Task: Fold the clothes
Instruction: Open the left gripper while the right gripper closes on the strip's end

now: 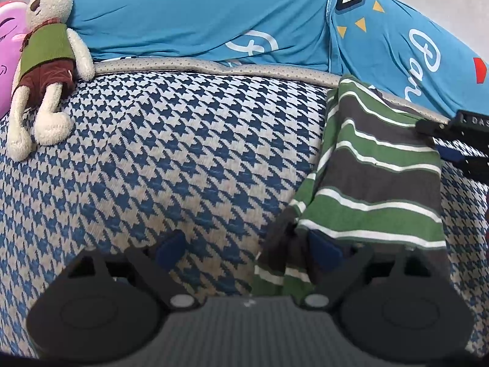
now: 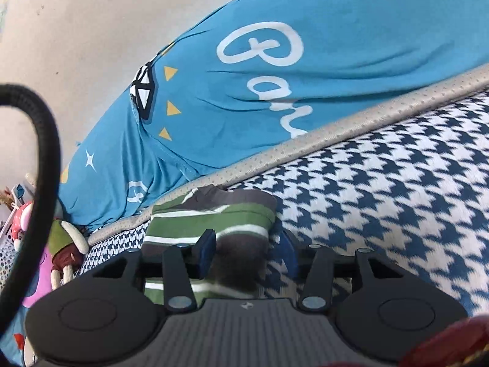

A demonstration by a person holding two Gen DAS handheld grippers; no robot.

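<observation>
Hidden and cut-off parts across both wrist views

In the left wrist view the striped garment (image 1: 376, 180) covers the left gripper's (image 1: 247, 247) right fingertip, so contact there is unclear; the right gripper (image 1: 458, 140) is cut off at the frame edge, as is the pink toy (image 1: 9, 58). In the right wrist view a black cable (image 2: 45, 165) hides part of the plush rabbit (image 2: 65, 244), and the blue pillow's (image 2: 275, 91) lettering runs behind the bed edge.

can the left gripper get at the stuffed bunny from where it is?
Probably yes. The left gripper is open, and only bare houndstooth cover lies between it and the stuffed bunny; the striped garment drapes its right finger, though.
</observation>
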